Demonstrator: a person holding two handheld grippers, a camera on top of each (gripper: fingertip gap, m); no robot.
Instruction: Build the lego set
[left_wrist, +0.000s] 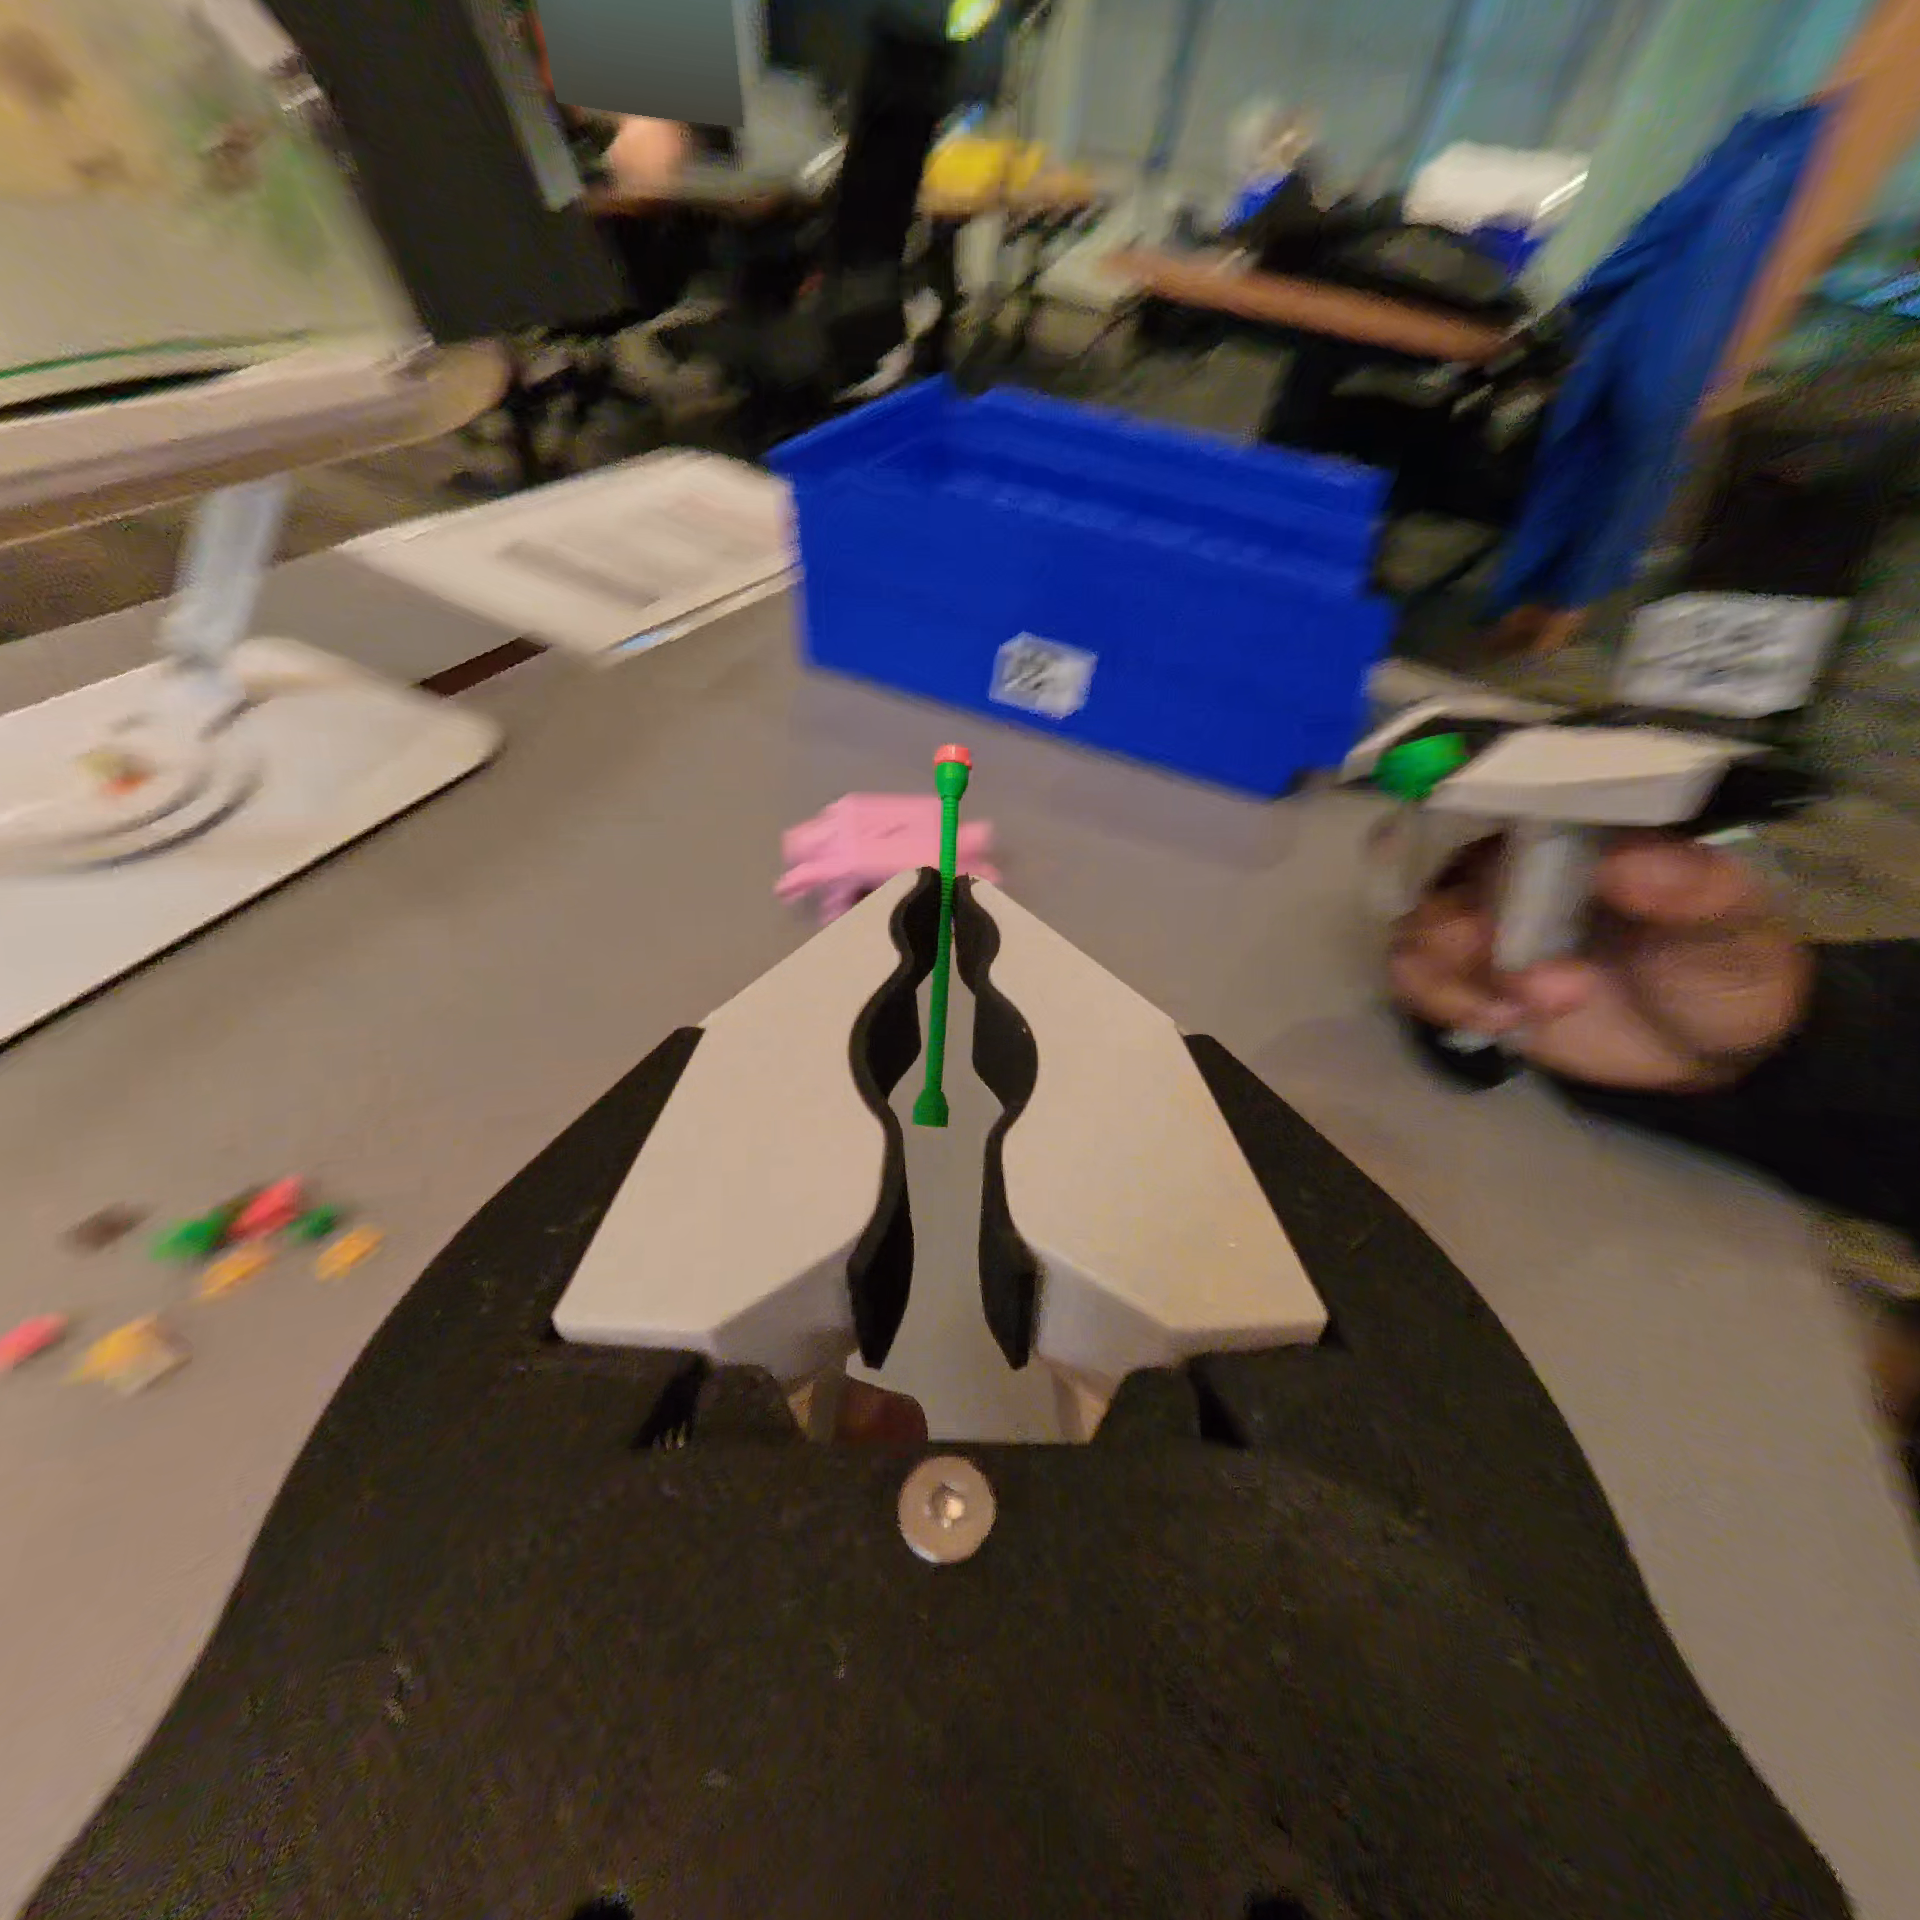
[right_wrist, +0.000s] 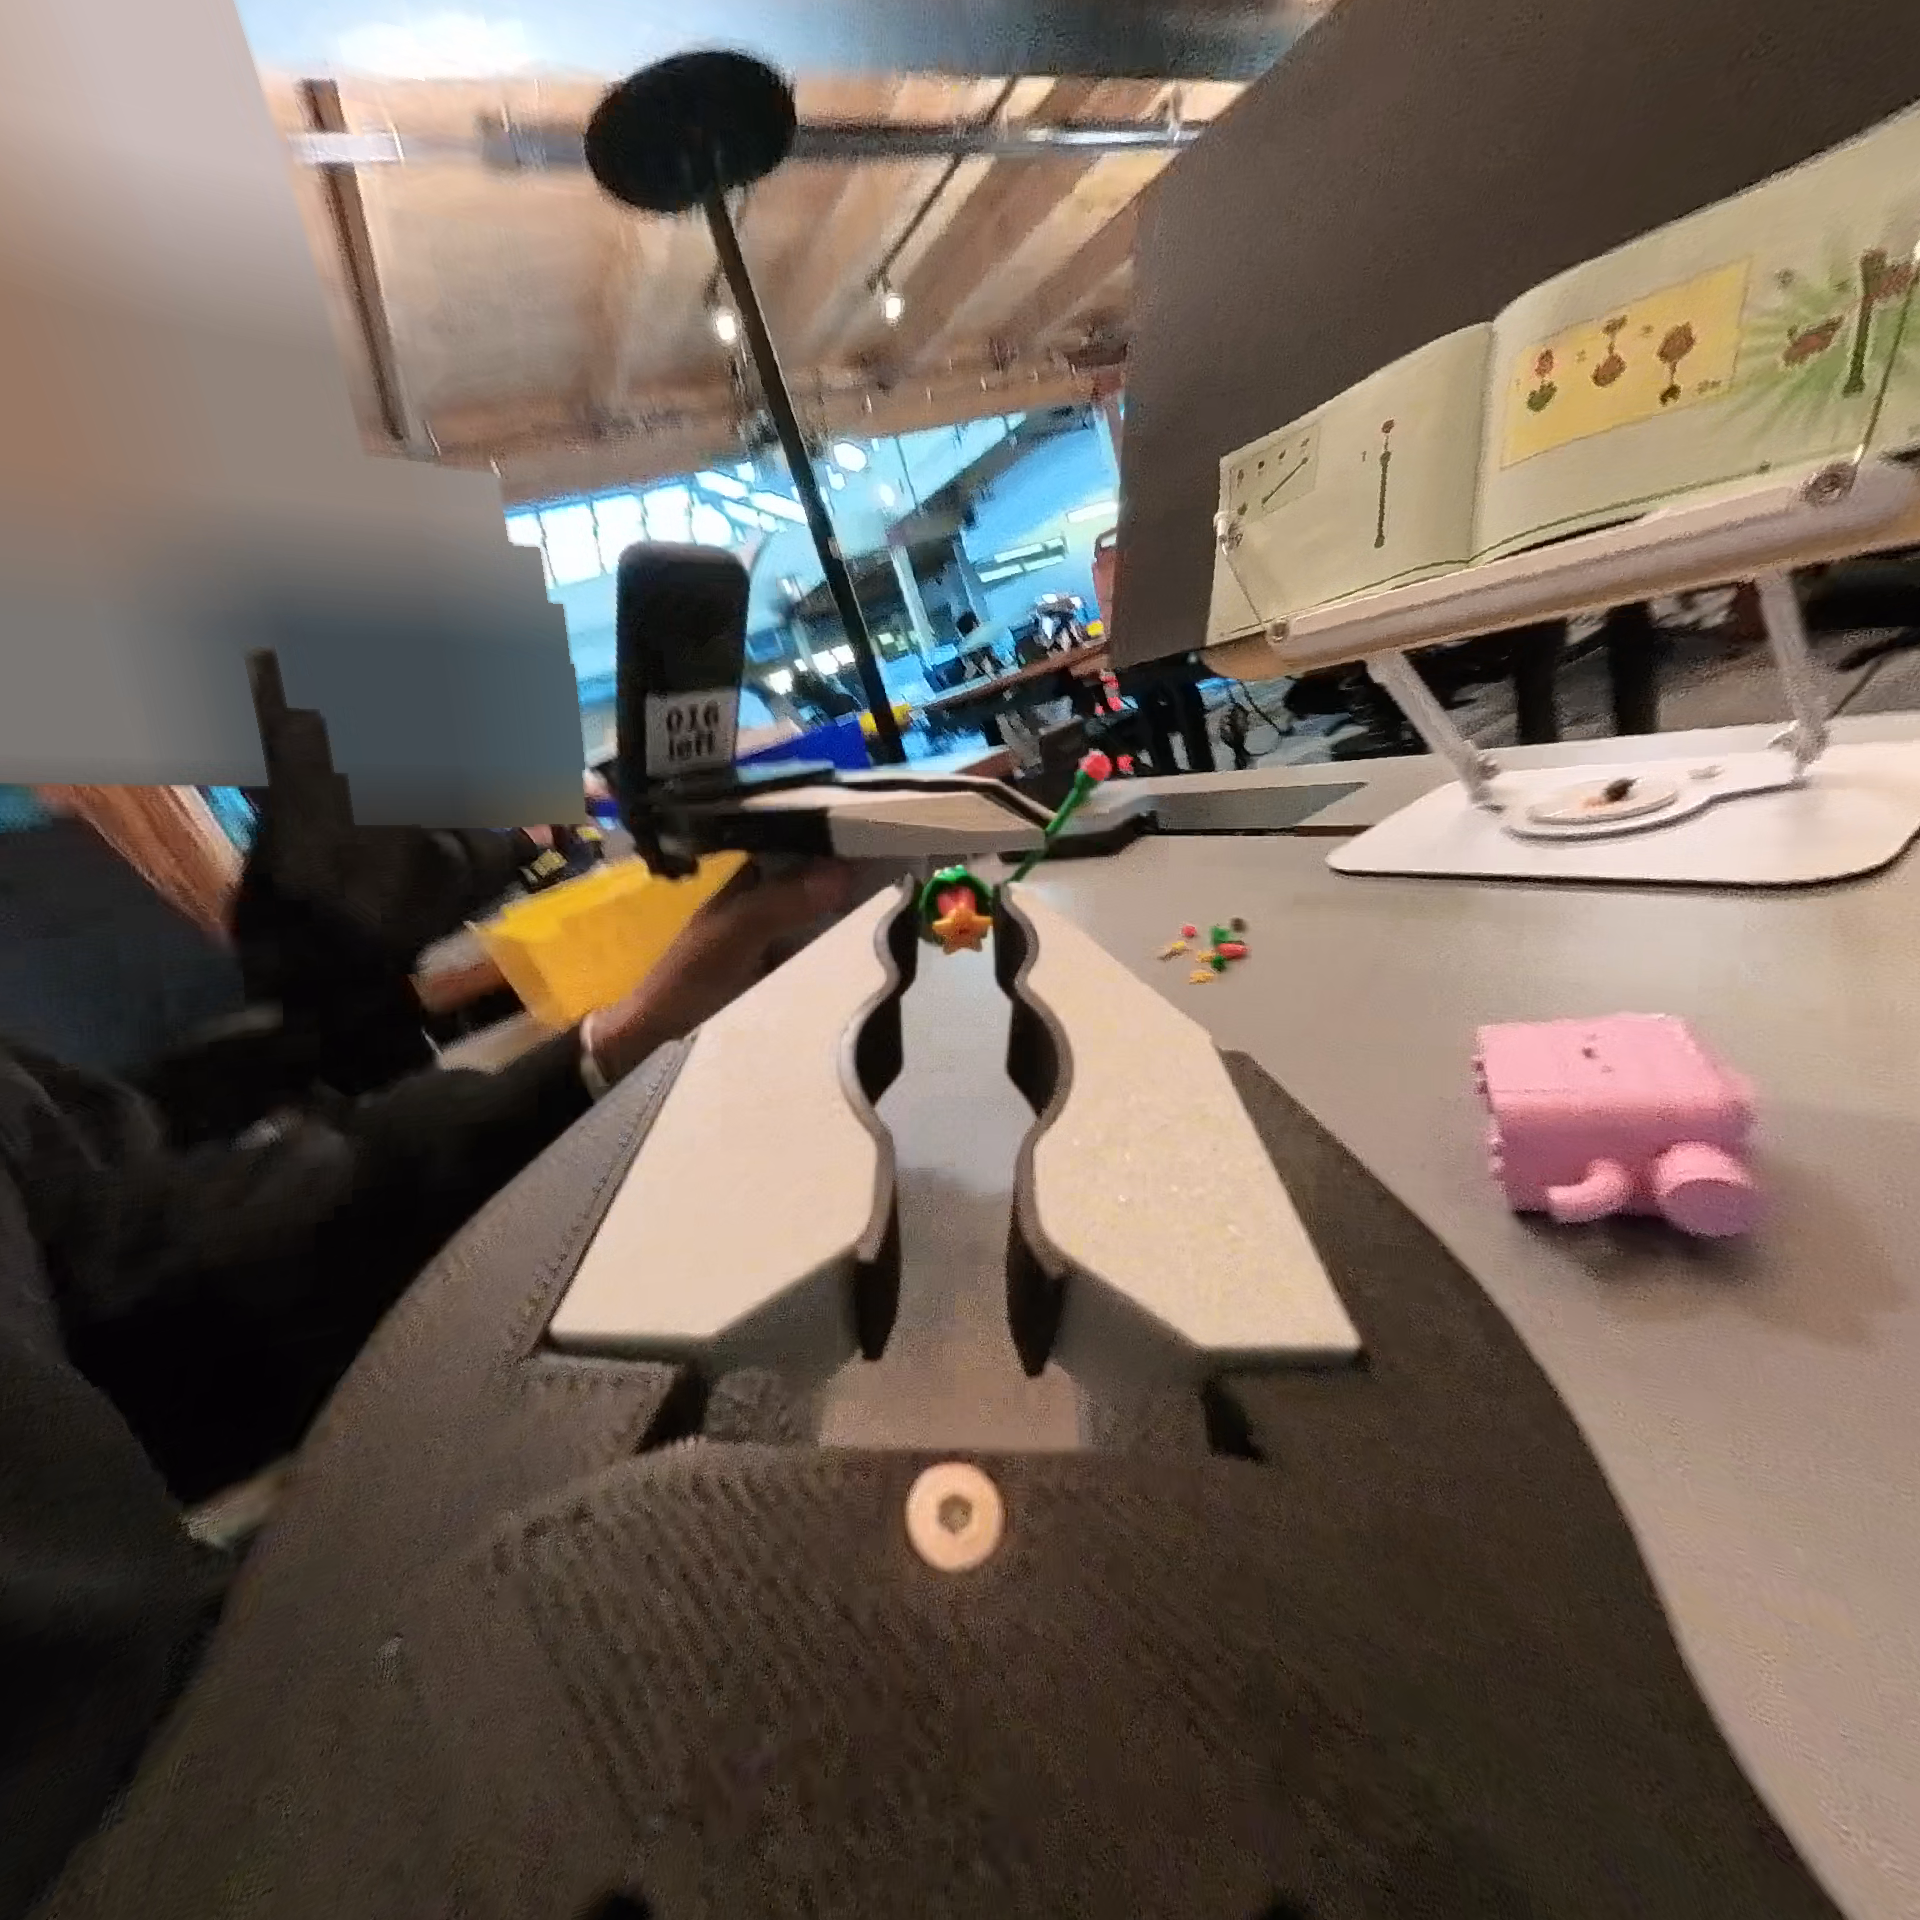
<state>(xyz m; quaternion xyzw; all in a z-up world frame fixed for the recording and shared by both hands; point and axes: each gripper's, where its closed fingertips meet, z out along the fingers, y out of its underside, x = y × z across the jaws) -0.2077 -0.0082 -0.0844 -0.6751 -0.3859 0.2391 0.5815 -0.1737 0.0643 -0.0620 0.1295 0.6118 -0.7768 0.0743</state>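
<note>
My left gripper (left_wrist: 943, 883) is shut on a thin green lego stem (left_wrist: 943, 935) with a red tip, held above the grey table; the stem sticks out past the fingertips. It shows from the side in the right wrist view (right_wrist: 1039, 826), stem (right_wrist: 1070, 805) slanting up. My right gripper (right_wrist: 951, 904) is shut on a small green lego piece with a yellow star and red centre (right_wrist: 951, 920). It appears at the right of the left wrist view (left_wrist: 1382, 769), holding the green piece (left_wrist: 1418, 764), apart from the stem. A pink lego block (right_wrist: 1610, 1127) lies on the table.
Several loose small lego pieces (left_wrist: 239, 1247) lie on the table at left, also in the right wrist view (right_wrist: 1210, 945). An open instruction booklet (right_wrist: 1558, 416) rests on a white stand (right_wrist: 1621, 810). A blue bin (left_wrist: 1081, 582) stands behind. A yellow bin (right_wrist: 592, 935) sits at left.
</note>
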